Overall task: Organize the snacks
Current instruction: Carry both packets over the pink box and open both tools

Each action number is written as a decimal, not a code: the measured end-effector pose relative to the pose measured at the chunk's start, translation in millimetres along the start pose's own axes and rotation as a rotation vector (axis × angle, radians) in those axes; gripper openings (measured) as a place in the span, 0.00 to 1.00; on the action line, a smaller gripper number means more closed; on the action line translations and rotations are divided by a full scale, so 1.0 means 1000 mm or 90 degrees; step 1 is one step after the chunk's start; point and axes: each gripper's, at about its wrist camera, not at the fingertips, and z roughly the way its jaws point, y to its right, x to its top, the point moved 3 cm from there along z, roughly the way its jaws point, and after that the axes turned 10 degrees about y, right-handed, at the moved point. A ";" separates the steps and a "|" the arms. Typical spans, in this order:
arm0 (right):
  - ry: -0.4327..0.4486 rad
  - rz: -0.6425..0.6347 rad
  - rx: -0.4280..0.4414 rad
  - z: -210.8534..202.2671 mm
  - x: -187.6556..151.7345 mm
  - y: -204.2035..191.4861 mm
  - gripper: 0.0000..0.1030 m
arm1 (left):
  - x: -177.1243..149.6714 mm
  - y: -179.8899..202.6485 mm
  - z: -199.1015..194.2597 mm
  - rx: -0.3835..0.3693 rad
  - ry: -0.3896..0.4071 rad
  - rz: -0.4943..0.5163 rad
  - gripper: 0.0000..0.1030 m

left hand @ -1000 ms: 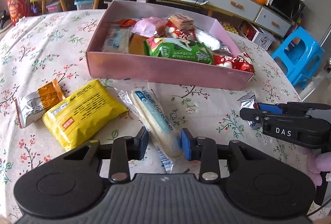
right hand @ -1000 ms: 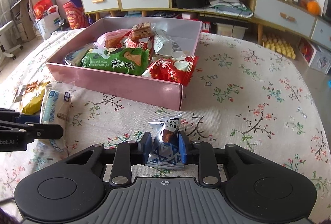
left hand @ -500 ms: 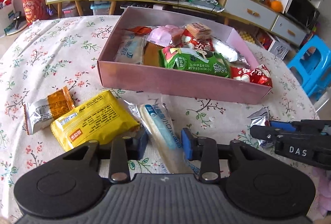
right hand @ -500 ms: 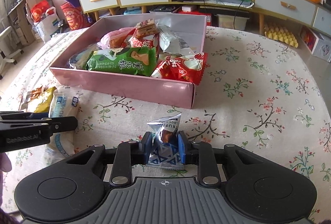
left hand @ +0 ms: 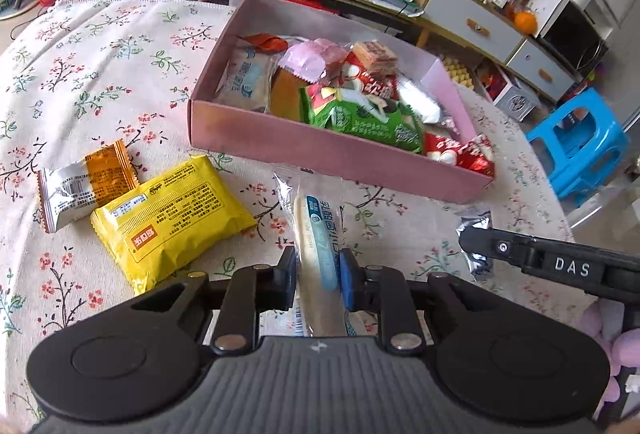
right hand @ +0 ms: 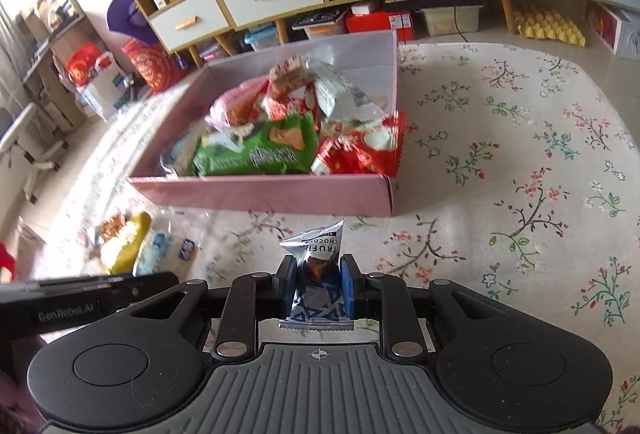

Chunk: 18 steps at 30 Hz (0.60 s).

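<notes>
- Clamping my left gripper on the long cream stick pack with the blue label; both pads press its sides and the far end of its clear wrapper points toward the pink box.
- My right gripper is pinched on the silver truffle chocolate packet, which stands upright between the pads, blue triangles low on it, crimped top sticking up.
- From the left wrist view that same right tool comes in from the right as a black bar marked DAS, the silver packet just past its tip.
- The pink box sits on the floral tablecloth, ahead of both grippers, already heaped: a green bag up front, a red-and-white bag draped over the near right corner, a pink pack and a wafer block farther back.
- Still out on the cloth to my left: a yellow packet lying flat, label side up, and beside it, touching its corner, a silver-and-orange packet.
- The right wrist view is motion-blurred on its left side, so those loose packets are smeared there.
</notes>
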 end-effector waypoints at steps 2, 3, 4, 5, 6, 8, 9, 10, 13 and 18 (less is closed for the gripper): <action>0.008 0.015 0.009 -0.003 0.005 0.000 0.20 | 0.003 0.001 -0.006 -0.007 0.006 -0.002 0.19; 0.013 0.022 0.014 -0.005 0.008 -0.001 0.20 | 0.005 0.001 -0.009 -0.011 0.010 -0.003 0.19; 0.017 0.028 0.018 -0.006 0.011 -0.001 0.20 | 0.007 0.002 -0.011 -0.014 0.014 -0.004 0.19; 0.020 0.037 0.022 -0.007 0.015 -0.001 0.20 | 0.009 0.003 -0.013 -0.017 0.017 -0.003 0.19; 0.022 0.046 0.027 -0.007 0.018 -0.002 0.20 | 0.011 0.003 -0.016 -0.019 0.021 -0.002 0.19; 0.031 0.059 0.029 -0.009 0.026 -0.002 0.20 | 0.018 0.005 -0.019 -0.019 0.032 0.006 0.19; 0.037 0.061 0.027 -0.009 0.030 -0.002 0.20 | 0.023 0.006 -0.019 -0.016 0.038 0.014 0.19; 0.046 0.063 0.025 -0.011 0.034 -0.002 0.20 | 0.028 0.006 -0.019 -0.011 0.046 0.019 0.19; 0.060 0.067 0.022 -0.008 0.049 0.001 0.20 | 0.046 0.005 -0.017 -0.012 0.068 0.025 0.19; 0.080 0.073 0.017 0.005 0.075 0.012 0.21 | 0.077 0.003 0.005 0.002 0.083 0.053 0.19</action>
